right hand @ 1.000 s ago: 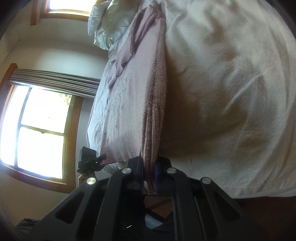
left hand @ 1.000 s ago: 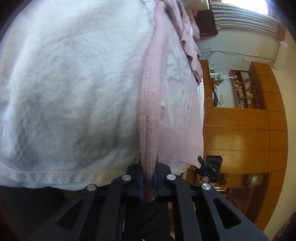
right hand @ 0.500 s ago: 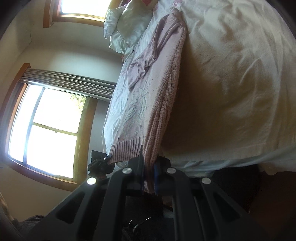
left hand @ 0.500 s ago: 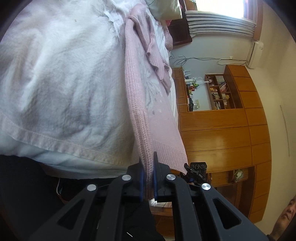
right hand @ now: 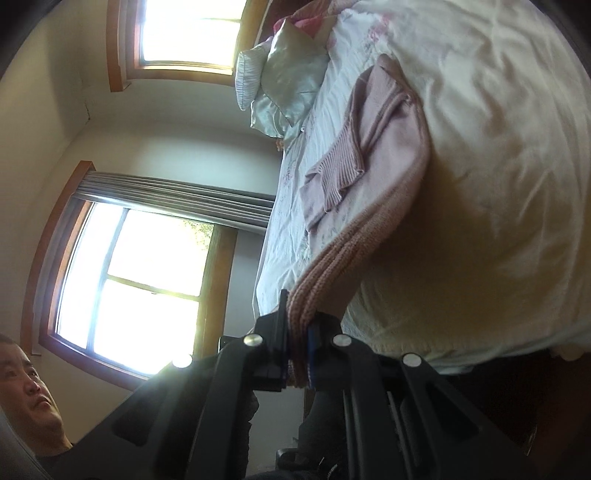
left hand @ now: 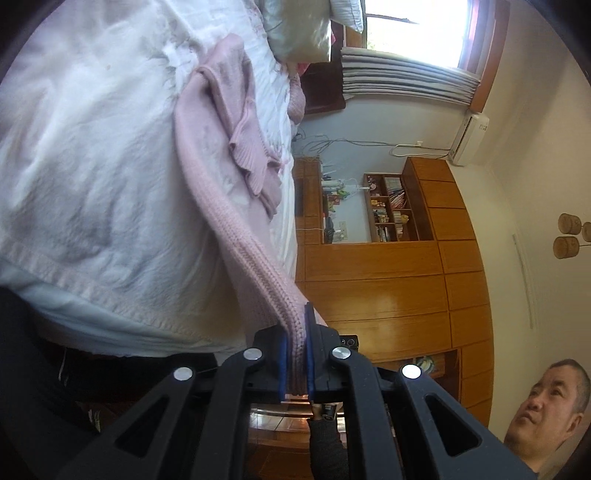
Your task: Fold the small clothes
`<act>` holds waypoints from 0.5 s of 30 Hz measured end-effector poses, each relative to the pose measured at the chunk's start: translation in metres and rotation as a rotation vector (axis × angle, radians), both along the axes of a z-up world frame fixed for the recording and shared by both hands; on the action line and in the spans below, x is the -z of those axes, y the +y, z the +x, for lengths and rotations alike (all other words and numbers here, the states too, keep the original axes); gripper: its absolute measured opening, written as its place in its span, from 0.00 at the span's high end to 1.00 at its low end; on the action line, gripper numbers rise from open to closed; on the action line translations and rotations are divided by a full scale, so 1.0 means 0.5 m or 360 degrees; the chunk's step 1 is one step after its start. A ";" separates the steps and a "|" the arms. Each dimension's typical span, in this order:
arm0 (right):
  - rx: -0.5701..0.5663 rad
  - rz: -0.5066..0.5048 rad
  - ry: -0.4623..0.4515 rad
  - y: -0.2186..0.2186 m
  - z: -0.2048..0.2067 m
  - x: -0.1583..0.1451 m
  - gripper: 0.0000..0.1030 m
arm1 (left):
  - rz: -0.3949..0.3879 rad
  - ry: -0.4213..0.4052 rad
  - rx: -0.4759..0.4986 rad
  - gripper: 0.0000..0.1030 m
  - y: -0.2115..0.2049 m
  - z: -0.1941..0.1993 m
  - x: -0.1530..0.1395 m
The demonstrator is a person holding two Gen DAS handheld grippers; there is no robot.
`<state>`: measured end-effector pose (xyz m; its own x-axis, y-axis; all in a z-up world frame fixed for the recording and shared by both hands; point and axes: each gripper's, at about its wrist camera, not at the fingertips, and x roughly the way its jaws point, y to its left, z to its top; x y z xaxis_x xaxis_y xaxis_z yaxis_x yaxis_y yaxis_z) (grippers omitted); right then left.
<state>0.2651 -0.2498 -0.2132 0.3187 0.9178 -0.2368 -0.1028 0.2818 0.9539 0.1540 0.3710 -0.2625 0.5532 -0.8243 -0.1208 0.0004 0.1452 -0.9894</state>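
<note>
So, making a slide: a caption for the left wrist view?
Left gripper pinches the ribbed hem of a pink knit sweater, lifting it off a white-covered bed.

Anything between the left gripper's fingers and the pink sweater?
Nothing: the left gripper is shut directly on the pink sweater, its ribbed hem pinched between the fingers, as the left wrist view shows.

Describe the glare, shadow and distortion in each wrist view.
Left wrist: fisheye bends the wooden cabinets; window blown out; pink sweater evenly lit. Right wrist: both windows overexposed, the bedcover shadowed beside the sweater.
</note>
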 end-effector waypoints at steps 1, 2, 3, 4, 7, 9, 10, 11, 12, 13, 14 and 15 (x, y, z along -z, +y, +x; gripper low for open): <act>-0.0002 -0.0013 -0.0010 0.002 0.018 -0.009 0.94 | -0.0014 -0.0016 -0.0010 0.93 0.010 0.019 -0.007; -0.0007 -0.0024 -0.0019 0.004 0.038 -0.016 0.94 | -0.0024 -0.0025 -0.0030 0.93 0.013 0.046 -0.024; -0.0006 -0.0037 -0.0026 0.006 0.059 -0.023 0.94 | -0.0038 -0.0032 -0.0049 0.93 0.020 0.069 -0.034; 0.0003 -0.0046 -0.0026 0.005 0.080 -0.028 0.94 | -0.0038 -0.0032 -0.0049 0.93 0.020 0.069 -0.034; 0.0035 -0.0063 -0.0016 -0.001 0.146 -0.032 0.94 | -0.0070 -0.0026 -0.0117 0.93 0.041 0.142 -0.048; 0.0053 -0.0090 0.0009 0.000 0.194 -0.025 0.94 | -0.0089 0.0000 -0.0155 0.93 0.059 0.187 -0.041; 0.0060 -0.0115 0.0024 0.001 0.223 -0.020 0.94 | -0.0090 0.0016 -0.0174 0.93 0.064 0.210 -0.040; 0.0069 -0.0144 0.0038 0.002 0.249 -0.014 0.94 | -0.0095 0.0033 -0.0188 0.93 0.071 0.232 -0.032; 0.0069 -0.0162 0.0057 0.004 0.276 -0.007 0.94 | -0.0105 0.0057 -0.0207 0.93 0.080 0.247 -0.017; 0.0068 -0.0192 0.0071 0.007 0.300 0.001 0.94 | -0.0104 0.0078 -0.0215 0.93 0.085 0.269 -0.009; 0.0070 -0.0222 0.0091 0.012 0.325 0.010 0.94 | -0.0097 0.0099 -0.0220 0.93 0.089 0.293 0.001; 0.0064 -0.0238 0.0115 0.019 0.351 0.021 0.94 | -0.0100 0.0123 -0.0224 0.93 0.094 0.314 0.015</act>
<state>0.4406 -0.2402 -0.2238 0.3316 0.8575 -0.3934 -0.0212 0.4236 0.9056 0.3109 0.4182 -0.2702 0.6545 -0.7468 -0.1185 -0.0923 0.0766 -0.9928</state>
